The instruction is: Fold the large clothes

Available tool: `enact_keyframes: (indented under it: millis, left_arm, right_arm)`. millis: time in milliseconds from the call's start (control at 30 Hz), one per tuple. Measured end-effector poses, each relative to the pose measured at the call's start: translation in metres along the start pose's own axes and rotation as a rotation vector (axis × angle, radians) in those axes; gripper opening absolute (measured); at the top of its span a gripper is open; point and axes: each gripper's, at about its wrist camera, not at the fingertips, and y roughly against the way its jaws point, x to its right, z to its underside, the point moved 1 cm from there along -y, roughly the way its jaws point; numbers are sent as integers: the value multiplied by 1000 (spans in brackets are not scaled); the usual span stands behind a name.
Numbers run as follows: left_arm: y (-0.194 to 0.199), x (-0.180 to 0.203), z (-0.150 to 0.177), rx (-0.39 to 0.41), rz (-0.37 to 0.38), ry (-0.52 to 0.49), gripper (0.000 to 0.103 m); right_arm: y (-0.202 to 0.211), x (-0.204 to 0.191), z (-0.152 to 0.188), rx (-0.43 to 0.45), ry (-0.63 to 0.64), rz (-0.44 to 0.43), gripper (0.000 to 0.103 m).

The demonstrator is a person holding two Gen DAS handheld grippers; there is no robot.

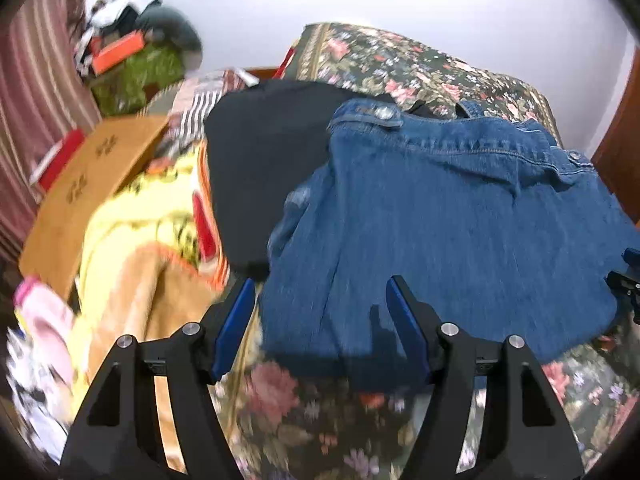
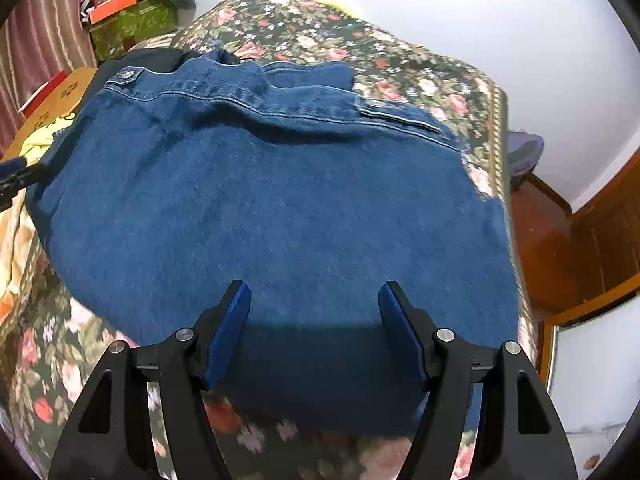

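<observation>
A blue denim garment (image 2: 280, 200) lies spread on the floral bed cover (image 2: 360, 52); it also shows in the left wrist view (image 1: 460, 220), with a buttoned waistband at its far edge. My left gripper (image 1: 320, 312) is open and empty above the garment's near left edge. My right gripper (image 2: 314, 316) is open and empty above the garment's near edge, its jaws wide apart. The right gripper's tip (image 1: 628, 280) shows at the far right of the left wrist view, and the left gripper's tip (image 2: 16, 176) at the left of the right wrist view.
A black garment (image 1: 264, 168) lies left of the denim. A yellow patterned cloth (image 1: 152, 232) and a cardboard box (image 1: 88, 188) sit further left. A cluttered pile (image 1: 132, 60) stands by the striped curtain. The bed's right edge drops to a wooden floor (image 2: 548, 248).
</observation>
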Motion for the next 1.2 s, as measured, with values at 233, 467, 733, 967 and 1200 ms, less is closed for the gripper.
enact_keyframes:
  millis: [233,467,733,967,1200]
  left_arm:
    - [-3,-30,33,-79,137,202,67]
    - [-39,-42,53,-204,346,496,67]
    - [-92,-45,63,-277,570,805,70]
    - [-109,-40,57,-220,568,903,77]
    - [-70,-7,25,-117,275,669,53]
  right_arm:
    - [14,11,15,26,-41,27,65]
    - [13,17,22,39,-86,18,69]
    - [10,17,23,57,-84,25,74]
    - [8,16,22,60,-91,29,77]
    - [11,17,19,32,-104,19,77]
